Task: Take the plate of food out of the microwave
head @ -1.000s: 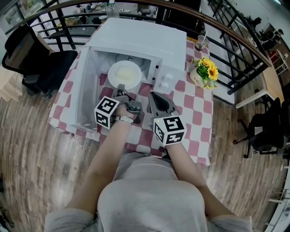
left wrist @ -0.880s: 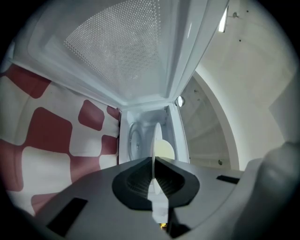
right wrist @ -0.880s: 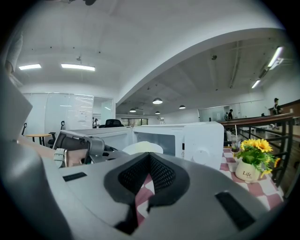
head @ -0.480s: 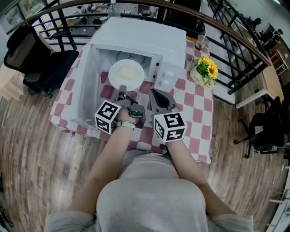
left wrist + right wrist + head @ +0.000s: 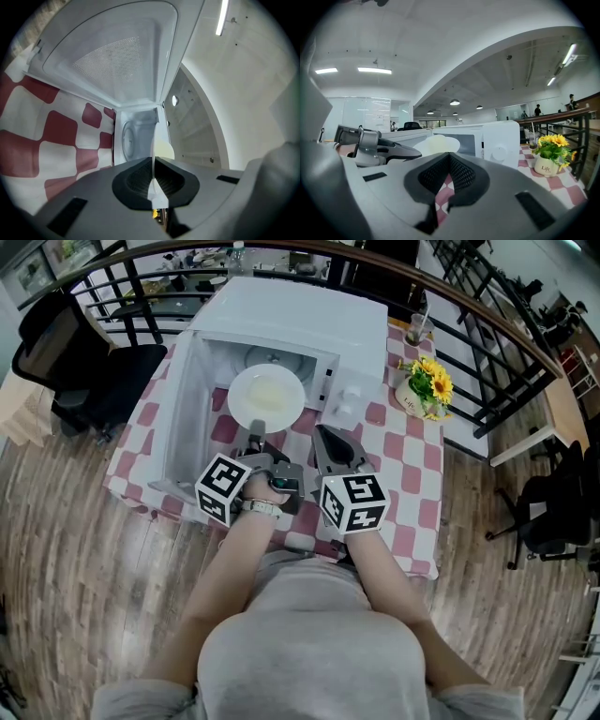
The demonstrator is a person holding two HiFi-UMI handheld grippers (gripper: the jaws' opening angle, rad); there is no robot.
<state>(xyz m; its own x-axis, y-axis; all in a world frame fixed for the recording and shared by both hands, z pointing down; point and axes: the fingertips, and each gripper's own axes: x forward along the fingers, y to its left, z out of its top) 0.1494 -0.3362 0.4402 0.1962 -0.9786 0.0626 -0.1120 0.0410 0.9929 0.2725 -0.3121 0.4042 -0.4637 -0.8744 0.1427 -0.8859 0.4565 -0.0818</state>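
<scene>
My left gripper (image 5: 255, 435) is clamped on the near rim of the plate (image 5: 266, 397), at the microwave's (image 5: 309, 320) front edge. It looks stiff, breakable and likely heavy, and gripped at one rim it may tip. My right gripper (image 5: 322, 435) is closed, empty.

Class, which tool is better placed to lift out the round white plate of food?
Left. The left tool is shut on the rim of the round white plate of pale food; the right tool is shut and empty.

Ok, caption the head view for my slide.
Left tongs hold the plate of food at the open microwave; right tongs shut, empty.
</scene>
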